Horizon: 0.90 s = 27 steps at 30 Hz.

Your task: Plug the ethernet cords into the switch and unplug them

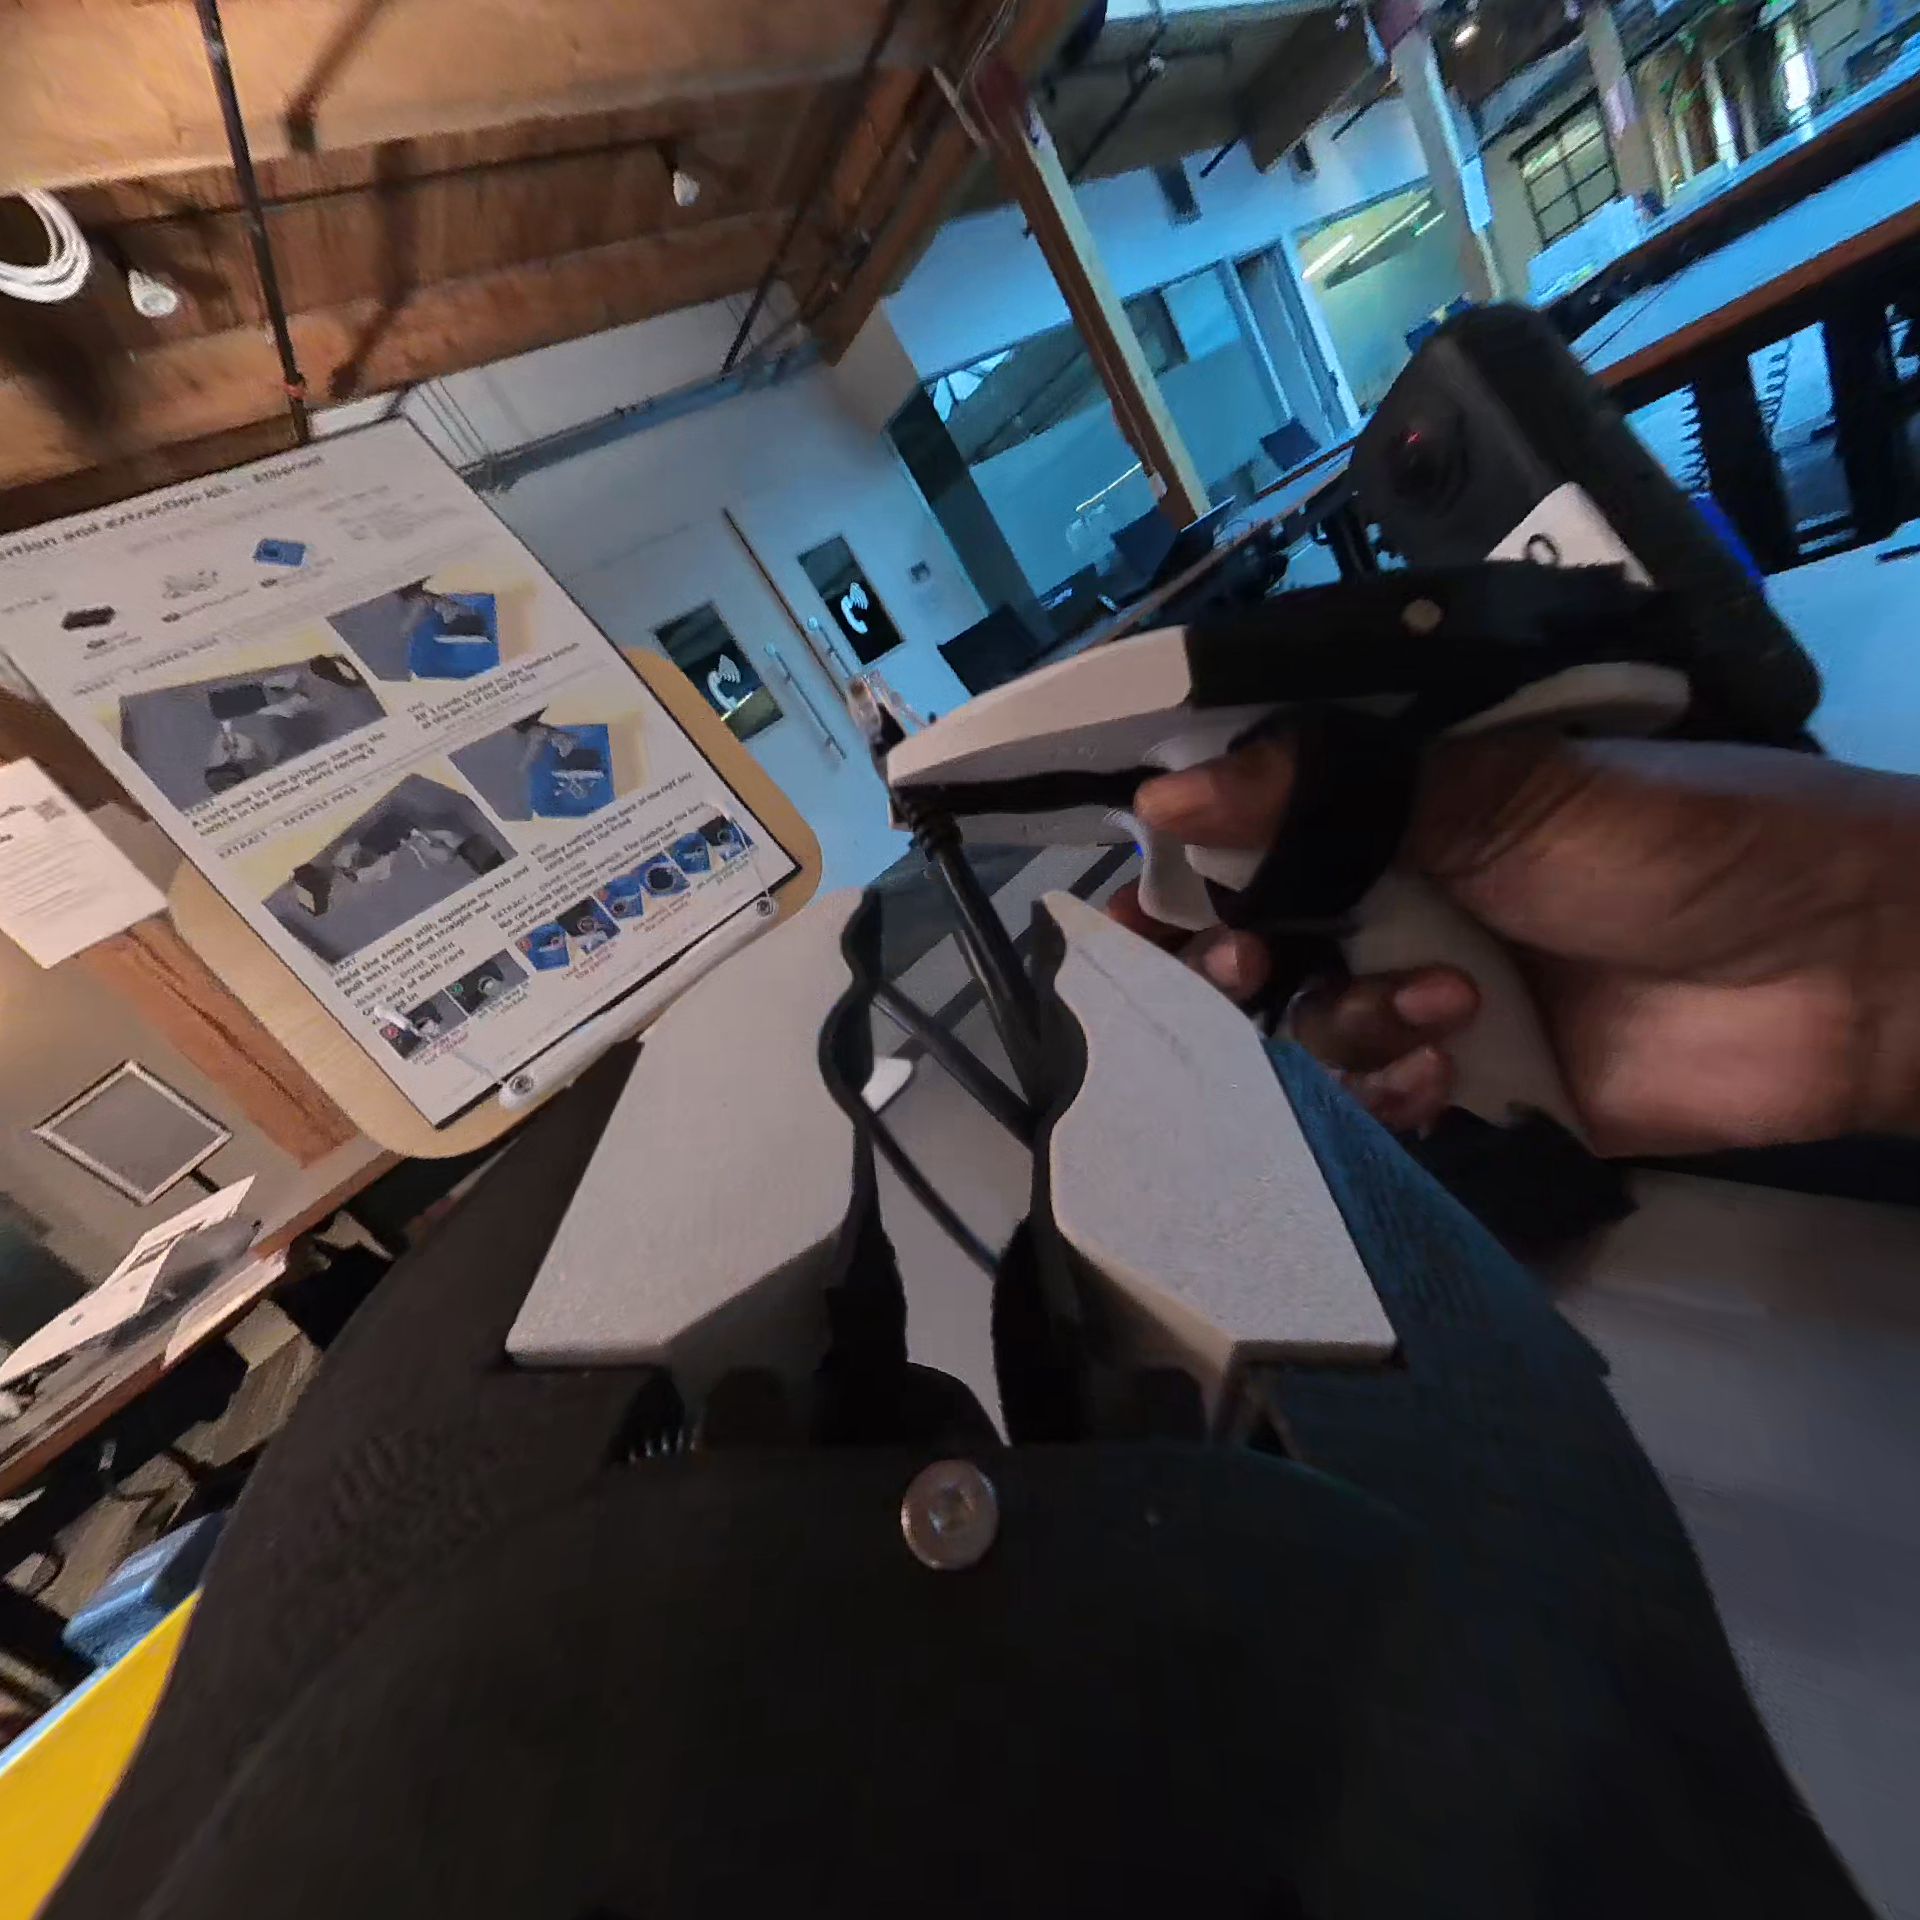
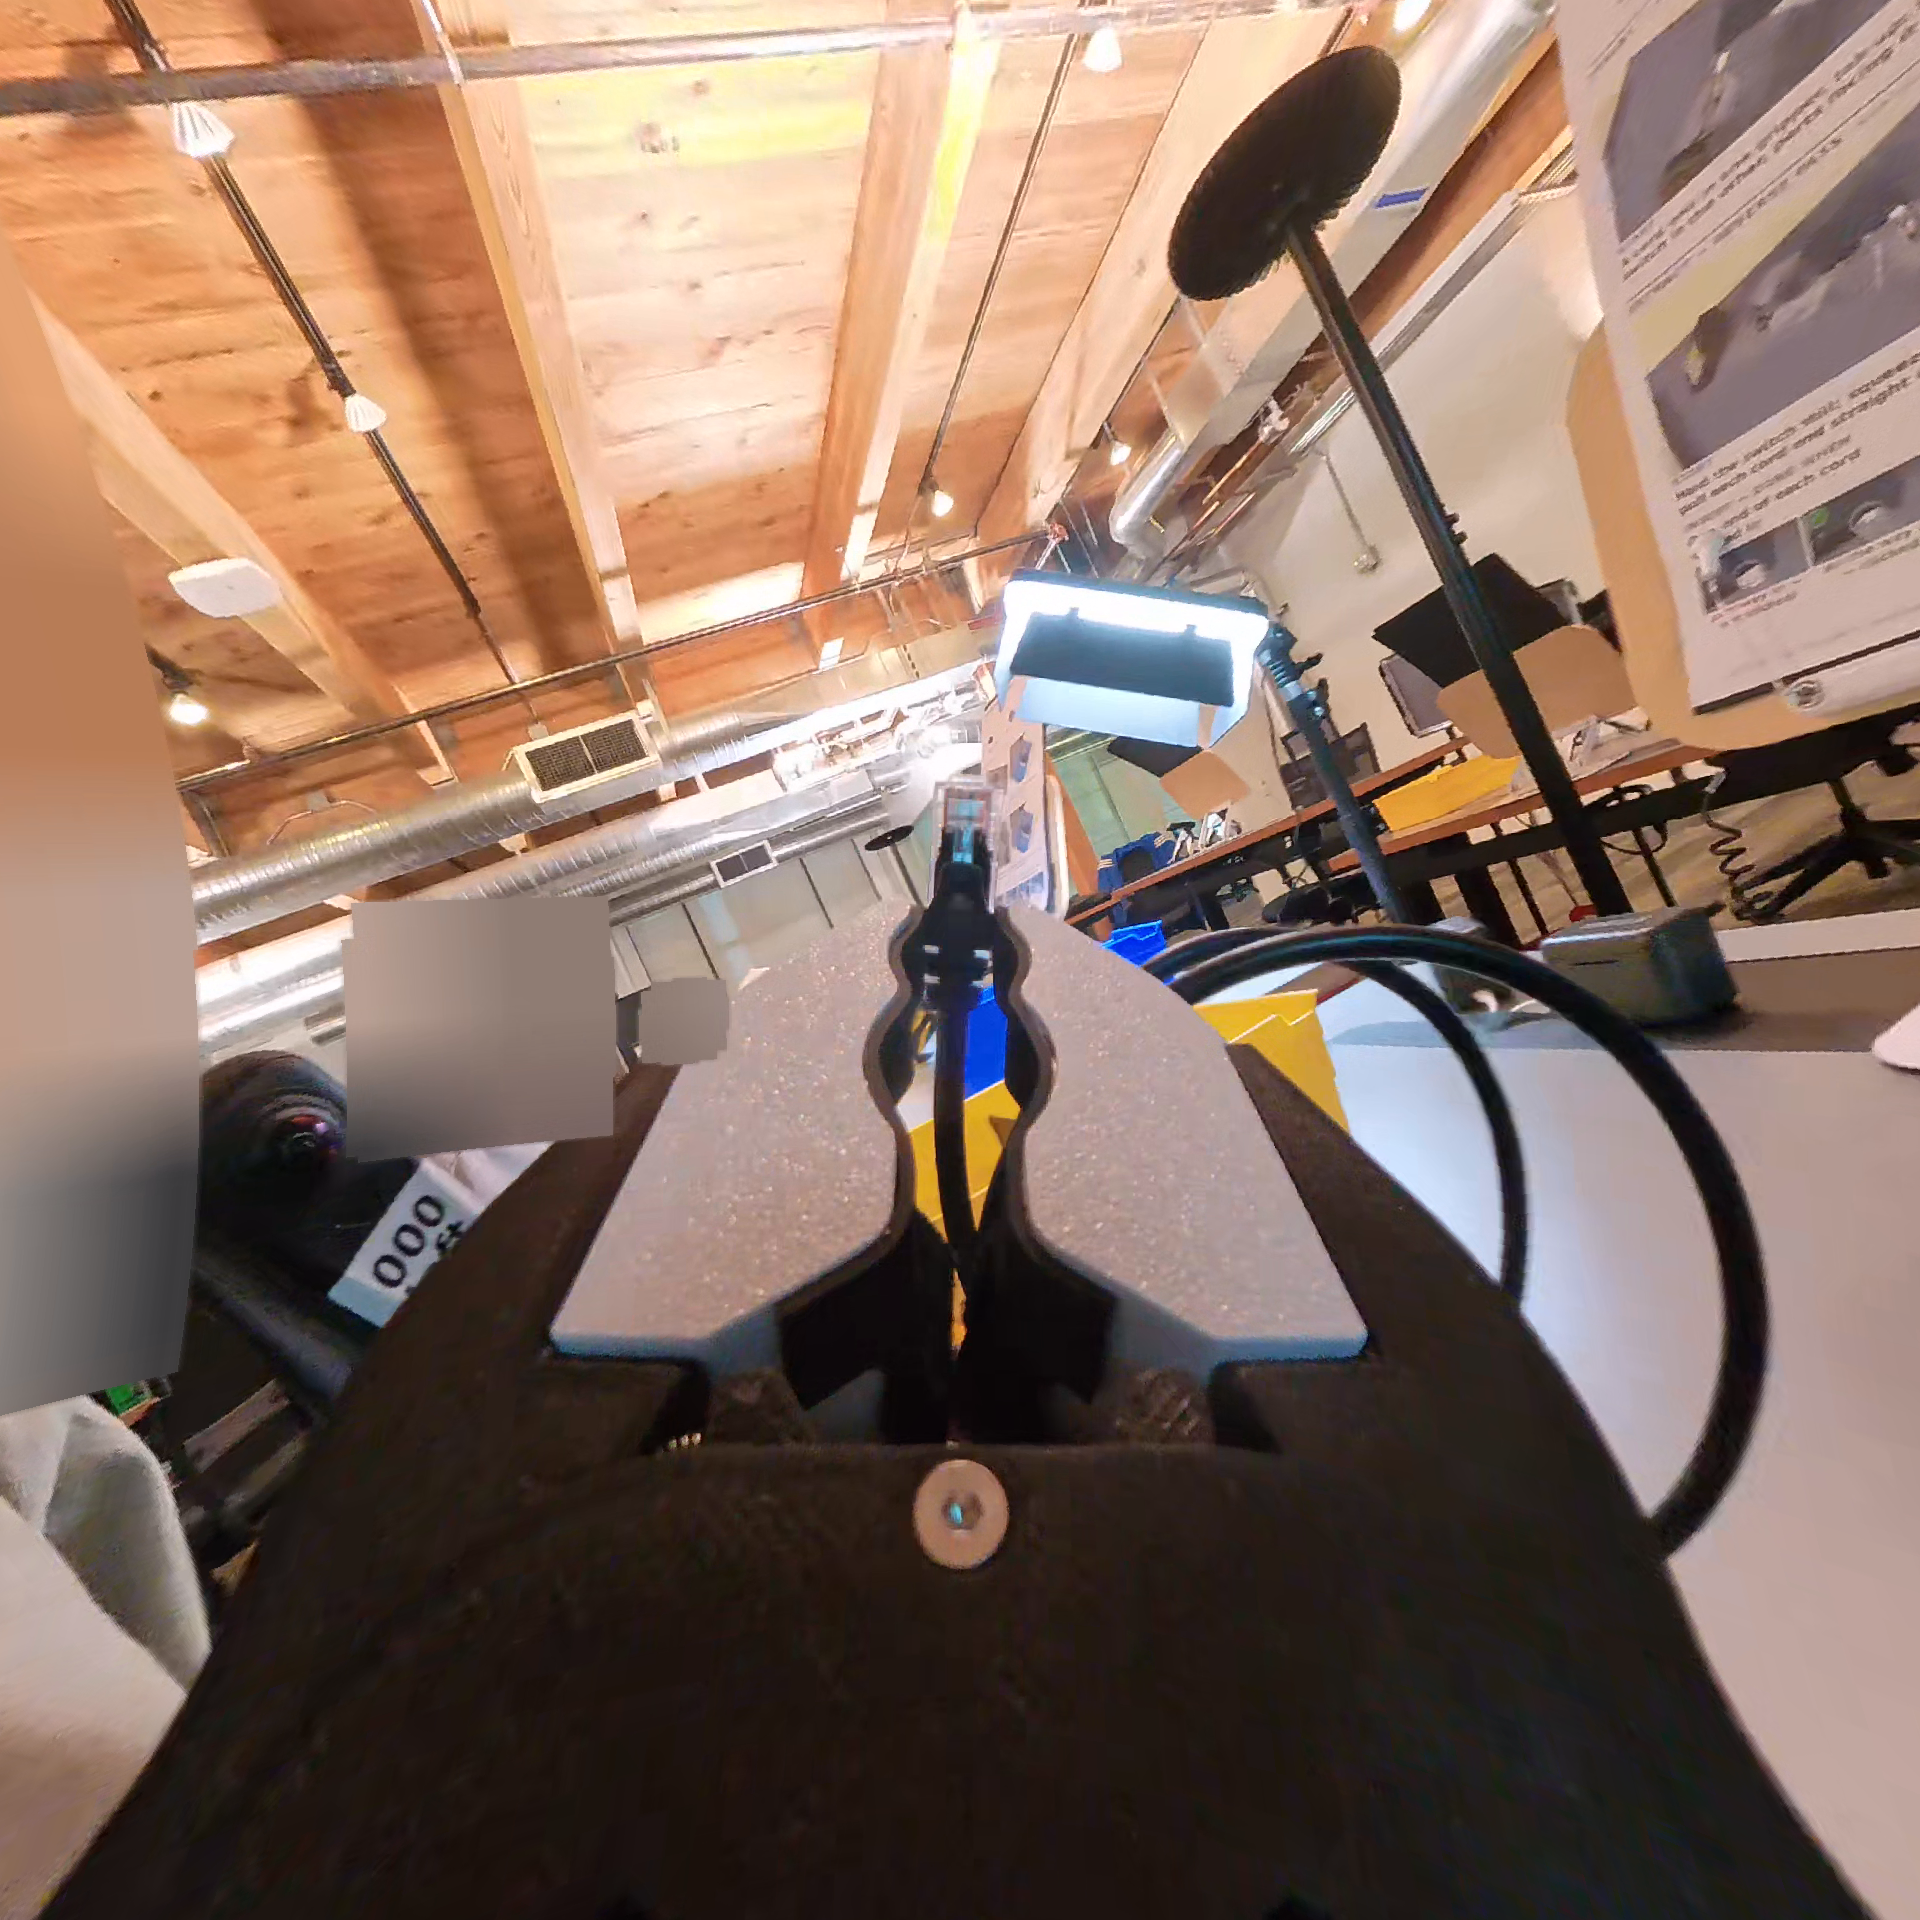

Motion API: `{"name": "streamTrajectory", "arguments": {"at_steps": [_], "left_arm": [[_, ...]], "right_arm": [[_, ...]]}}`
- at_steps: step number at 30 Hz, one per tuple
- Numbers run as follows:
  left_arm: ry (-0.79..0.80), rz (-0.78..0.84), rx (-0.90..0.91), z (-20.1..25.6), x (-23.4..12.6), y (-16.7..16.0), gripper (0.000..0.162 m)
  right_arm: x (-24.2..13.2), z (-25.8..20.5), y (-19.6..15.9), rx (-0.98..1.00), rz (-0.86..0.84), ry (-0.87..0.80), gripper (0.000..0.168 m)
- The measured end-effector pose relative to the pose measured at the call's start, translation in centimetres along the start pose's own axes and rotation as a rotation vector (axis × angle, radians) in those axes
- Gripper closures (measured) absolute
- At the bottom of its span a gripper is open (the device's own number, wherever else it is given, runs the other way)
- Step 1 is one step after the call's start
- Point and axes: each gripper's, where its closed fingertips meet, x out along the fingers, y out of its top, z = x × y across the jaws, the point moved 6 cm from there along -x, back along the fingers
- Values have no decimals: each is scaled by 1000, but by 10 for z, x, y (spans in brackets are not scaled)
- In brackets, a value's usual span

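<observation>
Up in the air, your right gripper (image 2: 958, 961) clamps the cord (image 2: 954, 1132) w/ plug (image 2: 962, 805) unplugged; left gripper (image 1: 951, 997) narrow, empty; no switch visible.

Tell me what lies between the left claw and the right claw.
A black ethernet cord runs from the right claw down into the finger gap of the left claw. The left wrist view shows it.

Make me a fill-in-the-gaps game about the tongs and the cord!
The right tongs are shut on a ___ cord.
The plug sticking out past the tips is see-through, and the lamp behind it is switched ___.
The ceiling overhead is made of ___.
Missing words: black, on, wood.
</observation>
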Motion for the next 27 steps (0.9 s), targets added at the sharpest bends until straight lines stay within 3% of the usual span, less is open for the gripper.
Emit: {"name": "streamTrajectory", "arguments": {"at_steps": [5, 8, 9, 12, 15, 17, 20, 23, 24, 25, 27], "left_arm": [[-25, -51, -39, 3, 2, -4, 152], [-132, -53, -211, -8, -5, -3, 156], [-197, -43, -300, -13, -9, -2, 157], [-463, -74, -569, -27, -22, -4, 157], [-754, -68, -779, -35, -34, -3, 157], [-894, -97, -819, -34, -38, -2, 157], [-957, -202, -782, -29, -36, -6, 157], [-988, -268, -713, -21, -35, -8, 157], [-993, -275, -699, -20, -35, -8, 157], [-987, -287, -681, -19, -35, -10, 157], [-907, -268, -647, -23, -33, -12, 156]], "right_arm": [[2, -9, -8, 23, -15, 24, 157], [0, -10, -7, 26, -44, 83, 155], [-2, -12, -4, 19, -56, 134, 151], [-9, -11, 5, -101, -176, 211, 115], [-14, -21, 12, -293, -384, 336, 111], [-14, -28, 16, -360, -483, 407, 112], [-9, -38, 14, -342, -633, 492, 122], [-4, -40, -1, -308, -771, 514, 127], [-3, -38, -6, -315, -794, 510, 145], [-3, -38, -10, -313, -808, 519, 152], [-4, -32, -11, -303, -799, 478, 153]]}}
